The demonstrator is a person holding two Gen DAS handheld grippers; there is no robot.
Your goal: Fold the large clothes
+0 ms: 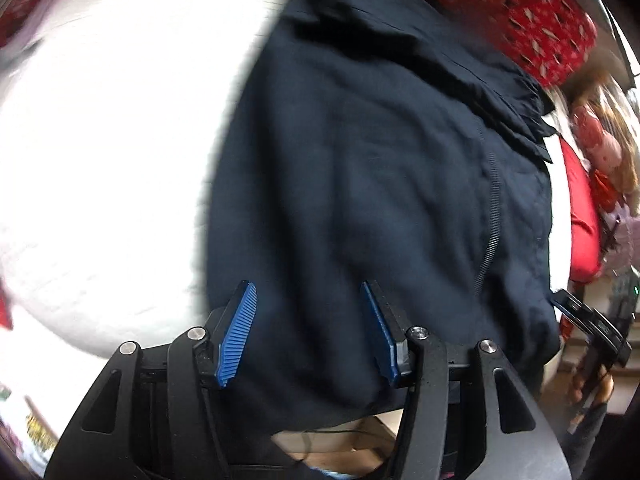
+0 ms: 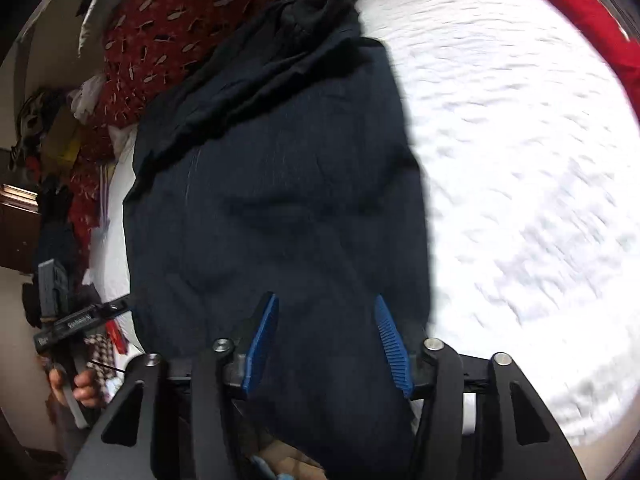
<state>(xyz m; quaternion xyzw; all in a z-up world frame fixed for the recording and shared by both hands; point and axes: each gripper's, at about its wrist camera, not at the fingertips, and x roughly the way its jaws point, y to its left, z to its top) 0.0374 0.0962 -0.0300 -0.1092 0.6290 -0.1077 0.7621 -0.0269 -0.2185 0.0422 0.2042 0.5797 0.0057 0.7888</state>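
A large dark navy garment (image 1: 380,184) is lying spread on the white bed cover (image 1: 100,160), and its near hem is hanging a little over the bed edge toward the person. In the right wrist view the same garment (image 2: 280,208) is seen with a bunched part, maybe a hood or a sleeve, folded over at its far end, close to the red patterned blanket (image 2: 160,12).

The left gripper (image 1: 310,334) is being held above the near part of the cloth with its blue pads apart, and nothing is being pinched between them. The right gripper (image 2: 326,346) is being held in the same way, released and empty, over the near hem. No contact with the cloth can be confirmed in either view.

The cloth is judged to be soft and limp, of middle weight, with a zipper line (image 1: 490,216) running down it that is probably stiffer than the rest. It is expected to sag and slide when it is lifted, so a single layer is easily being lost from the pads. A better hold is probably being offered by the hem corners or by the seam near the zipper, where the fabric is thicker. Both corners should be taken together, so that the fold is kept straight.
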